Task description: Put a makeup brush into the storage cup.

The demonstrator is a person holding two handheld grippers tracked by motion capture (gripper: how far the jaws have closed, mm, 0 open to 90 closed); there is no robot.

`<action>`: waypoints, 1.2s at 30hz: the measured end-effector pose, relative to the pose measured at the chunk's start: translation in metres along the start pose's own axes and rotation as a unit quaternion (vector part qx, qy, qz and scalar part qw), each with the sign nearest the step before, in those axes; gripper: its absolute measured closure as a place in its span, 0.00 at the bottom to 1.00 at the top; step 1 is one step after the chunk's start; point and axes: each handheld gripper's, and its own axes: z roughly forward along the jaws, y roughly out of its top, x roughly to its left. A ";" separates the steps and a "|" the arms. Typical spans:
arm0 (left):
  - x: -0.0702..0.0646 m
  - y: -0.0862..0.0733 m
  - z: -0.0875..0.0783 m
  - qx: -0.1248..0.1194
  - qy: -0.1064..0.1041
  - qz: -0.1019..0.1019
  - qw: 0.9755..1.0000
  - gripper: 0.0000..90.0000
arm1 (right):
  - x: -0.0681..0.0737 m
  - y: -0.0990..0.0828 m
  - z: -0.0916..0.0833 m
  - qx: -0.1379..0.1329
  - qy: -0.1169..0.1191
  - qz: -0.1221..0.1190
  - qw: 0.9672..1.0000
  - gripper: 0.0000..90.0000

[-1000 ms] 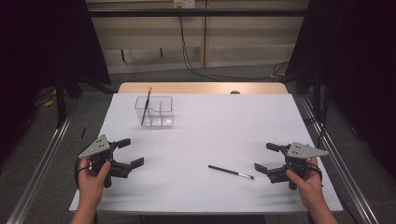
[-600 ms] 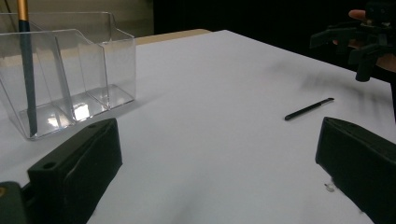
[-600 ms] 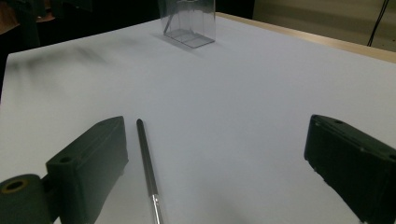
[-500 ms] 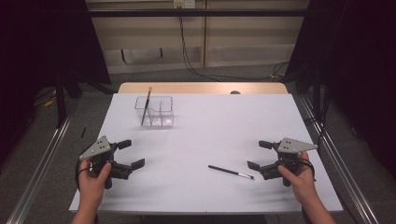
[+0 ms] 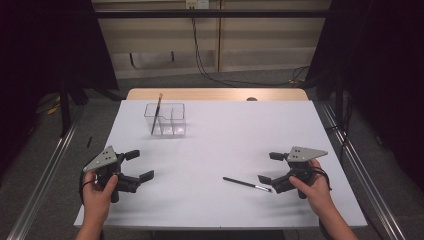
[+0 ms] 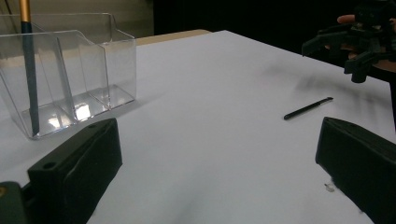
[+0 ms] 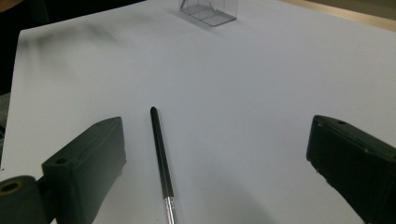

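Observation:
A thin black brush with a silver ferrule lies flat on the white table near the front right; it also shows between the jaws in the right gripper view and far off in the left gripper view. My right gripper is open just right of the brush's ferrule end, not touching it. A clear divided box stands at the back left with a dark, gold-ended brush leaning upright in it. My left gripper is open at the front left, holding nothing.
The white sheet covers the table, whose wooden far edge shows behind it. Metal rails run along both sides, and cables hang at the back wall. A small dark item sits at the far edge.
My right gripper has shifted left, toward the lying brush, until its jaws stand by the ferrule end. The left gripper has stayed put.

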 end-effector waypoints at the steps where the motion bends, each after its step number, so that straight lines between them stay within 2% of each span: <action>1: 0.000 0.000 0.000 0.000 0.000 -0.001 1.000 0.00 | 0.000 0.000 0.001 0.005 0.001 0.000 1.000 0.05; 6: 0.000 0.000 0.002 0.003 -0.002 0.001 1.000 0.00 | -0.002 0.002 0.003 0.026 0.003 0.006 1.000 0.05; 9: -0.001 0.001 0.002 0.002 -0.002 0.001 1.000 0.00 | -0.003 0.003 0.004 0.044 0.013 0.007 0.999 0.03; 16: -0.001 0.001 0.003 0.006 -0.005 0.003 1.000 0.00 | -0.005 0.006 0.007 0.089 0.011 -0.006 0.996 0.03; 19: -0.001 0.001 0.004 0.005 -0.005 0.002 1.000 0.00 | -0.005 0.006 0.009 0.111 0.018 -0.011 0.994 0.03; 22: -0.001 0.001 0.004 0.005 -0.004 0.002 1.000 0.00 | -0.006 0.006 0.010 0.130 0.013 -0.015 0.991 0.05; 27: -0.001 0.002 0.004 0.005 -0.005 0.003 1.000 0.00 | -0.007 0.010 0.010 0.141 0.018 -0.012 0.990 0.13; 33: -0.001 0.002 0.005 0.005 -0.006 0.001 1.000 0.00 | -0.005 0.016 0.013 0.174 0.009 -0.022 0.984 0.23; 36: -0.001 0.002 0.004 0.006 -0.007 0.004 1.000 0.00 | -0.003 0.019 0.014 0.194 0.006 -0.029 0.981 0.25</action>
